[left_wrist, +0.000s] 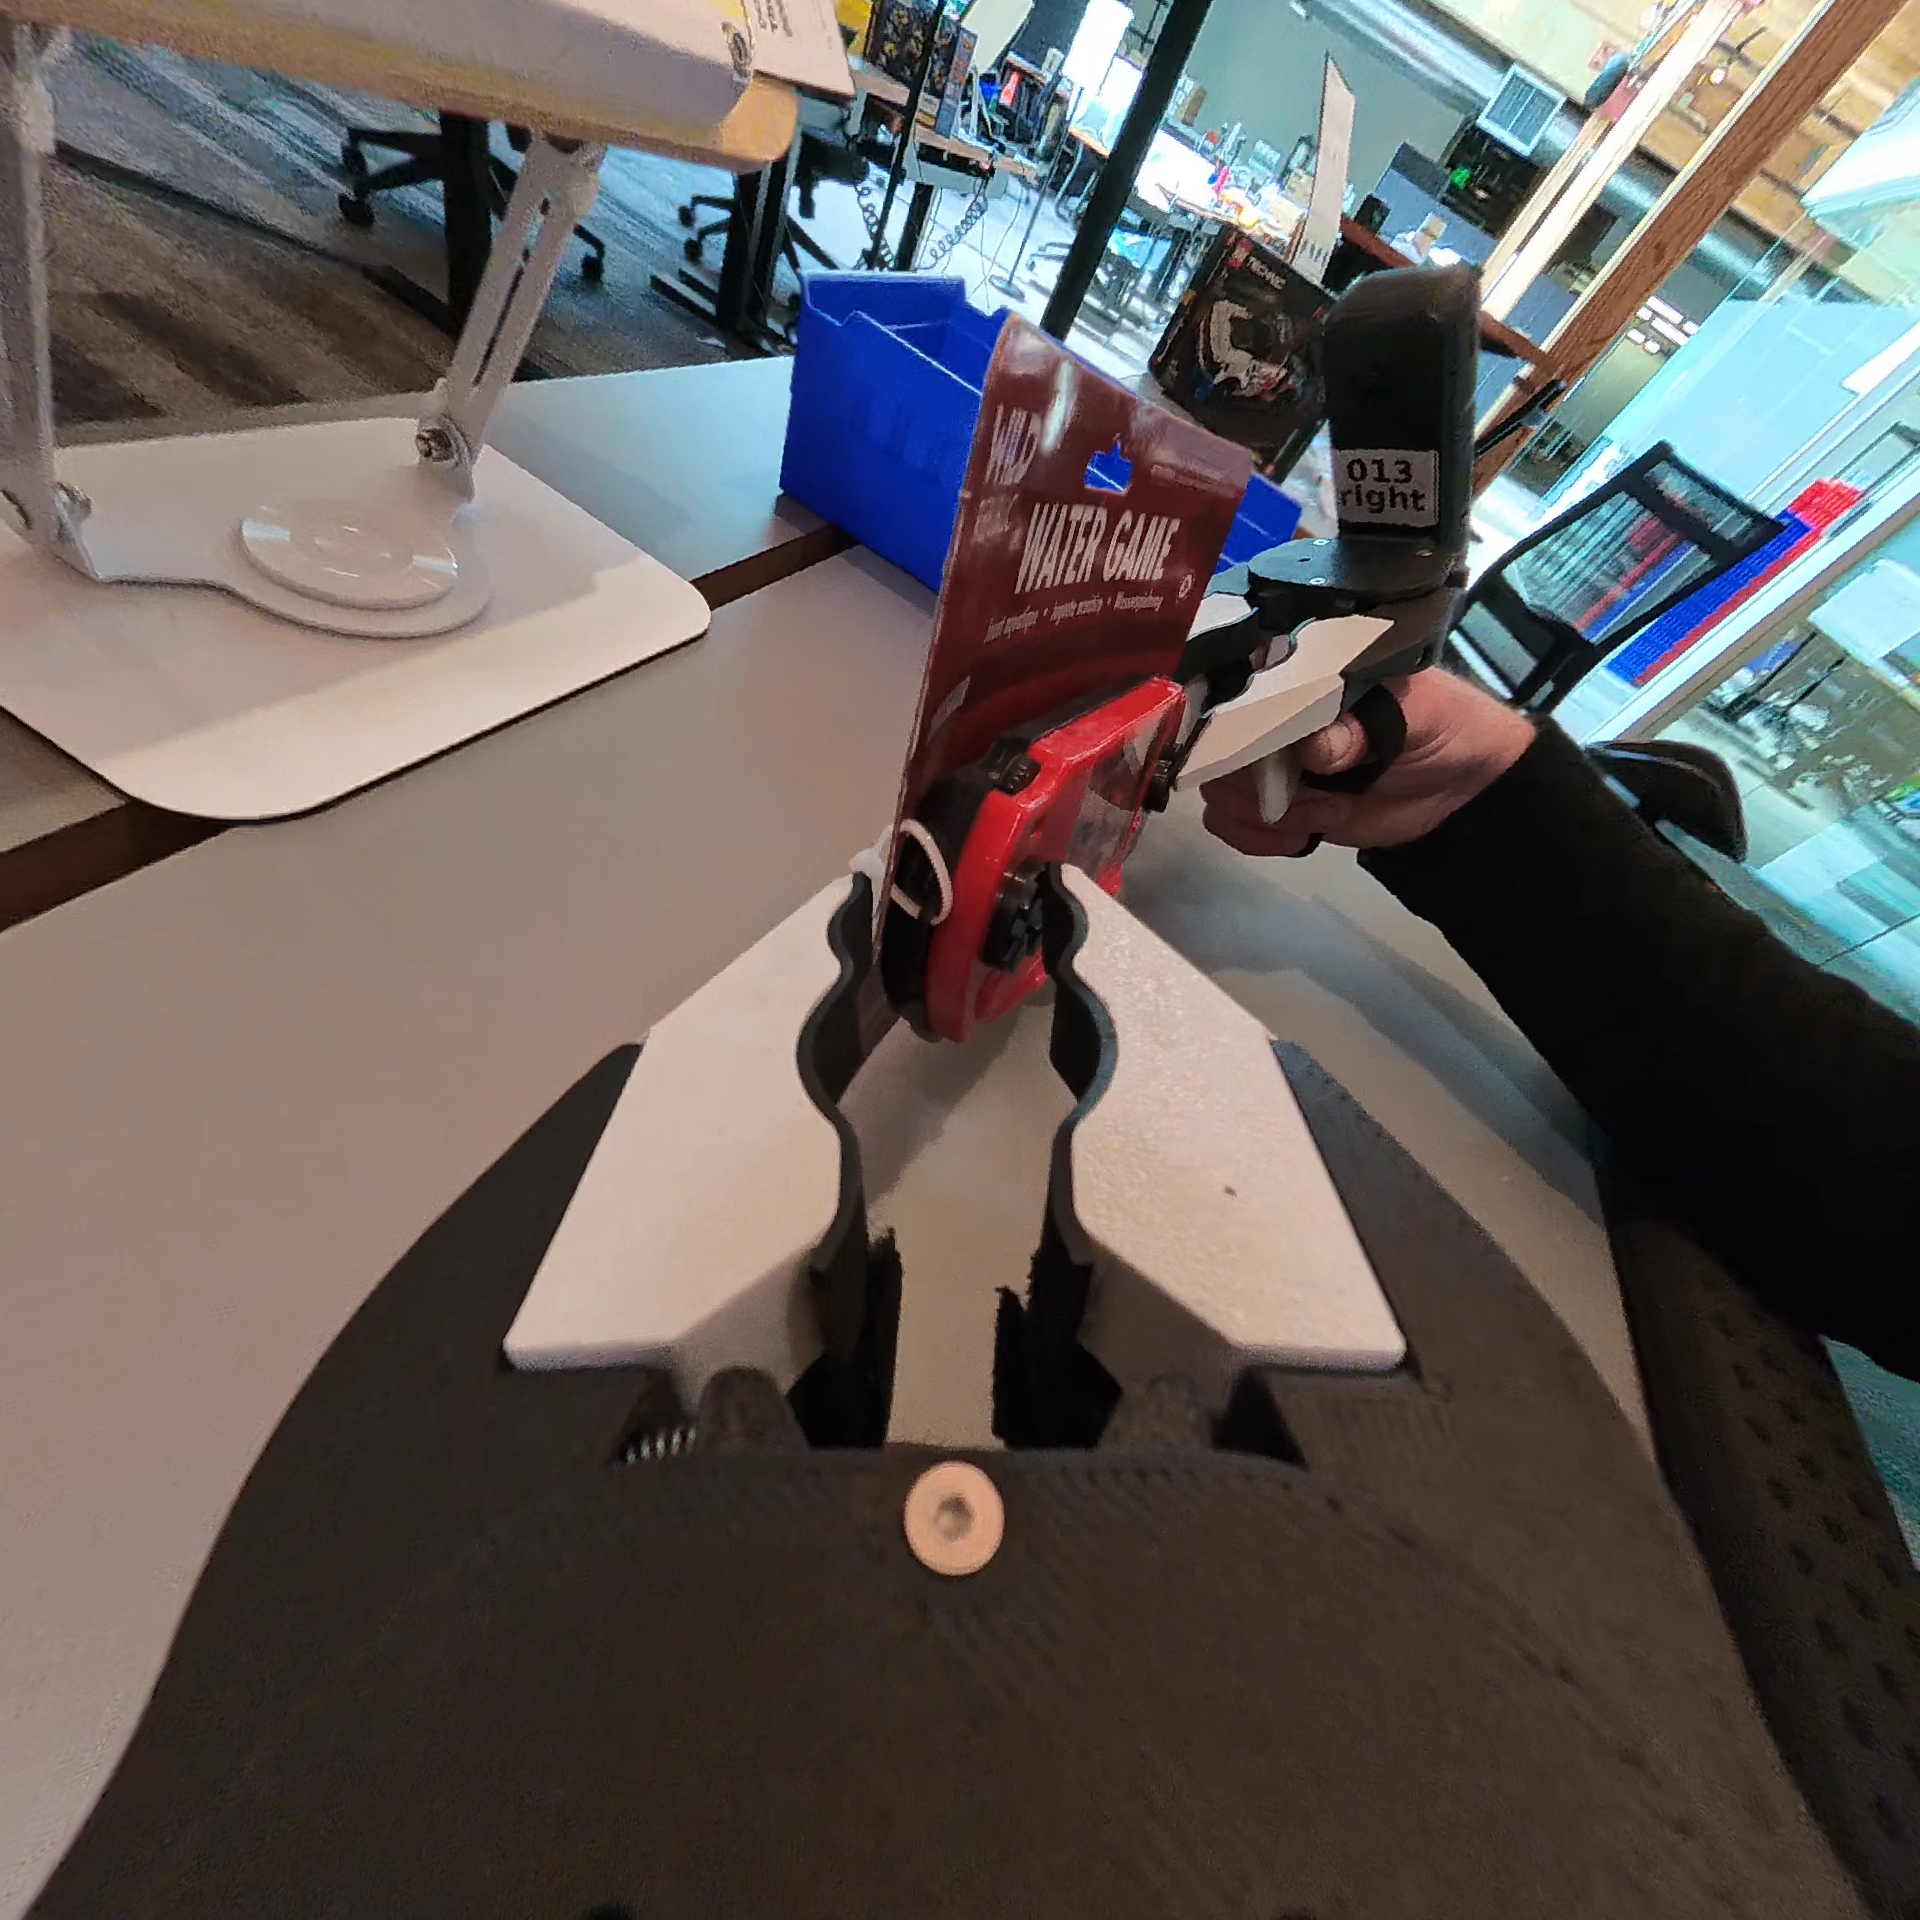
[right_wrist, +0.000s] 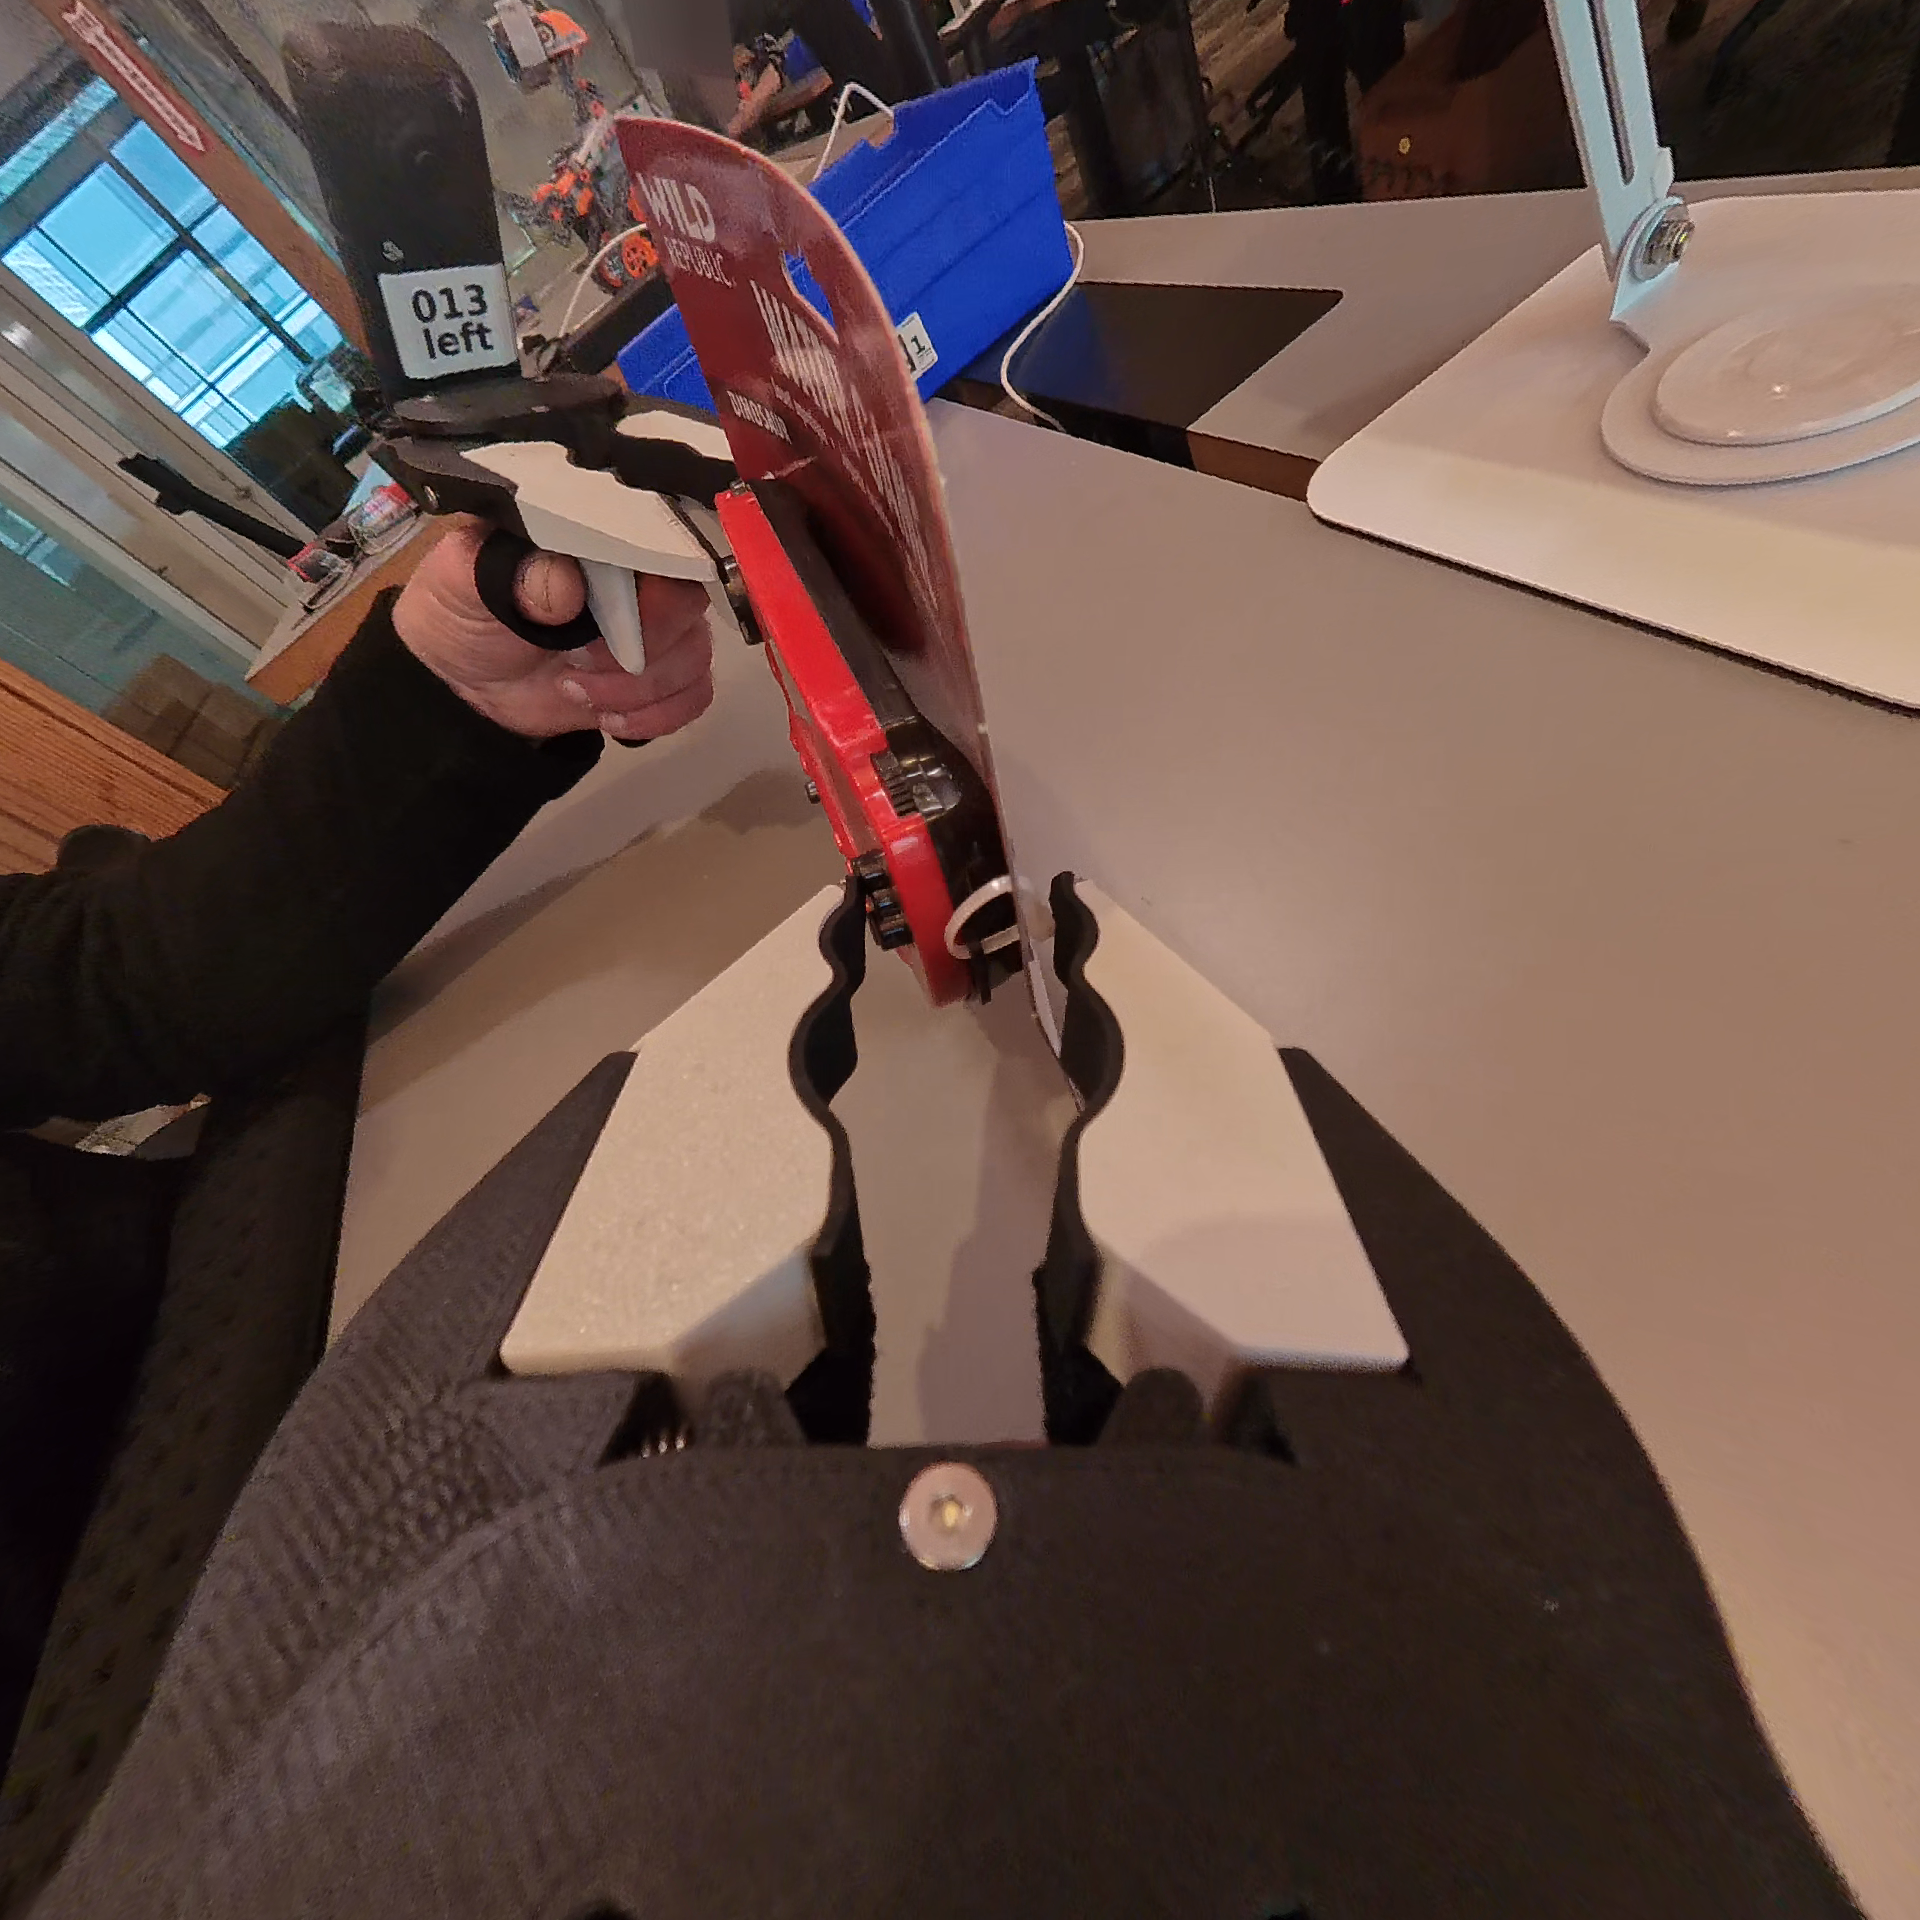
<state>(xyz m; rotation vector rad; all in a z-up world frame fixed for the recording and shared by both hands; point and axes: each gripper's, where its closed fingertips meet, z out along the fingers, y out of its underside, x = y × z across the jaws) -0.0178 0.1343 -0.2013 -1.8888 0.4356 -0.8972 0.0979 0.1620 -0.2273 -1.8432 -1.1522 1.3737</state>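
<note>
Your left tool (left_wrist: 956, 914) and right tool (right_wrist: 961, 925) each pinch the carded red water-game toy (left_wrist: 1039, 831), upright above the table (left_wrist: 416, 987), blue bin (left_wrist: 883, 416) at 12 o'clock.

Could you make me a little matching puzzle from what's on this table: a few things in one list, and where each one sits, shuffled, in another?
Things
1. red toy on its backing card
2. blue bin
3. white stand base
4. left tongs

Places
A. flat on the table, off to the side
B. held upright between both tongs
C. behind the card, at the table's far edge
D. clamped on the toy's near end

Pairs: 1-B, 2-C, 3-A, 4-D
</note>
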